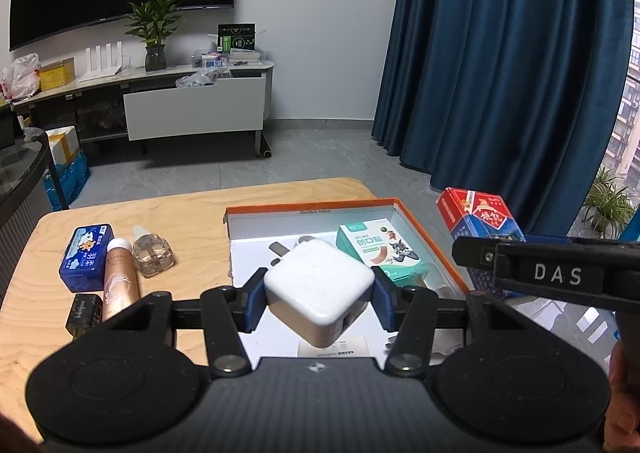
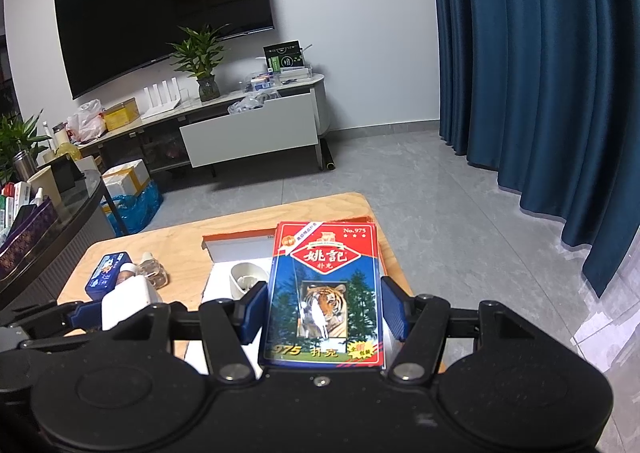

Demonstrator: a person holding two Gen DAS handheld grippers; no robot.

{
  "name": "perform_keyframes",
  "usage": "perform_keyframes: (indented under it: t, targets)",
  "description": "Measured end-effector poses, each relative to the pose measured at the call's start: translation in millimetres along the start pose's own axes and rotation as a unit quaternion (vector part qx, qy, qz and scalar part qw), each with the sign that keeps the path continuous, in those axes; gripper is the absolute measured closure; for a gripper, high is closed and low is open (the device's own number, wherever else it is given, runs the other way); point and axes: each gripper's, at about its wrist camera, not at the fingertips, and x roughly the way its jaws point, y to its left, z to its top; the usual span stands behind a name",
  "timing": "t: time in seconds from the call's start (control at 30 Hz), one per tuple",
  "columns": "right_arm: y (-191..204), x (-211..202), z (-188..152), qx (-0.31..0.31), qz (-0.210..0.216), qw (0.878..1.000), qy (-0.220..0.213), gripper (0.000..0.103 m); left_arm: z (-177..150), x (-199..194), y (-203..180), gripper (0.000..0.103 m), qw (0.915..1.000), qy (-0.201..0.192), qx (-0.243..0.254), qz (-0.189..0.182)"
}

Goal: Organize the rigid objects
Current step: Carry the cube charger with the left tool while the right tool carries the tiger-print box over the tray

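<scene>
I hold a white charger block [image 1: 318,287] in the left gripper [image 1: 318,293], blue pads pressing its two opposite side faces, the block tilted, hanging above the near part of the orange-rimmed box [image 1: 432,229]. I judge it rigid, smooth-skinned and moderately dense; flat-face grip suits it, corners would slip. The right gripper [image 2: 322,313] is clamped on a playing-card pack [image 2: 326,293] across its long edges, at about 2 o'clock from the charger. I judge the pack light, its carton crushable. On the wooden table [image 1: 192,213], at 9 o'clock, lie a blue tin [image 1: 86,257], a tube [image 1: 118,281] and a glass bottle [image 1: 152,253].
</scene>
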Motion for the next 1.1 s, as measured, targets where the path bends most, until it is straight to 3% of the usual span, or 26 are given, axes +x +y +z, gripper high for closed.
perform_keyframes:
  t: [1.1]
  targets:
    - [-1,11,-8,-0.006,-0.002,1.0,0.013,0.031,-3,3,-1,0.049,0.9999,0.009,-0.003,-0.006]
